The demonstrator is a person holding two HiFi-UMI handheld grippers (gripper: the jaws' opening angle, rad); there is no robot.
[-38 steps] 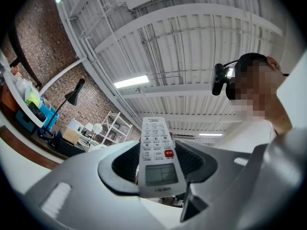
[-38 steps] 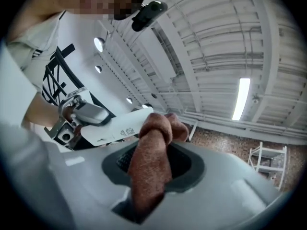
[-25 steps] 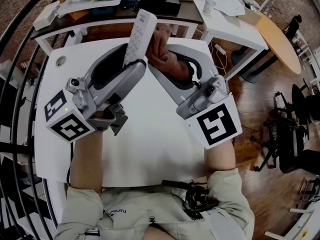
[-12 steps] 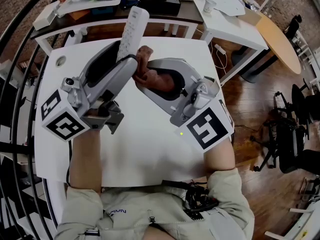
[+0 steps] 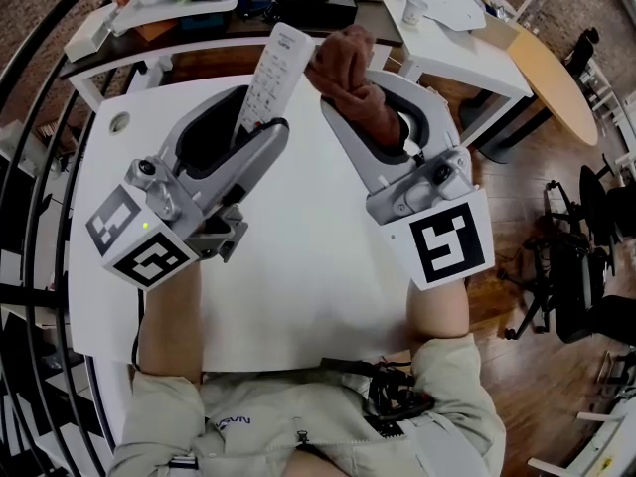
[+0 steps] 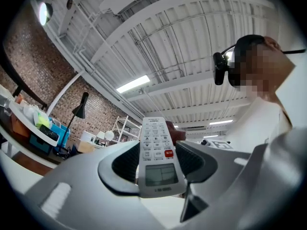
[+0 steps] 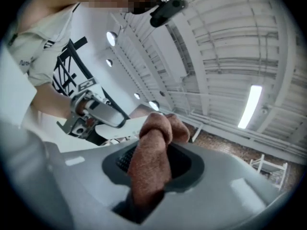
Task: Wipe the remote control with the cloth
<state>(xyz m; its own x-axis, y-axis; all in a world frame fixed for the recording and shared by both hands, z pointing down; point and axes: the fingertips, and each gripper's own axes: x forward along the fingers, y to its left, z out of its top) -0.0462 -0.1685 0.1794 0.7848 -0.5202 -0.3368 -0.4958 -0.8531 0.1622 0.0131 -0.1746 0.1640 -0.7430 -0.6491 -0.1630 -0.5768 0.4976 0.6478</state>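
The long white plastic remote control (image 5: 271, 73), probably stiff and slippery, is held by its bottom end in the left gripper (image 5: 255, 132). A soft brown cloth (image 5: 348, 76) is pinched in the right gripper (image 5: 384, 117) beside it.

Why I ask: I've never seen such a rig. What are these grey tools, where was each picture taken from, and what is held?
No robot here: a person holds a two-jaw gripper in each hand. The head view looks down from a camera on the person's head; the other two views come from cameras on the grippers, looking along their jaws. The left gripper is shut on a white remote. The right gripper is shut on a brown cloth, beside the remote's top end. Both are above a white table.
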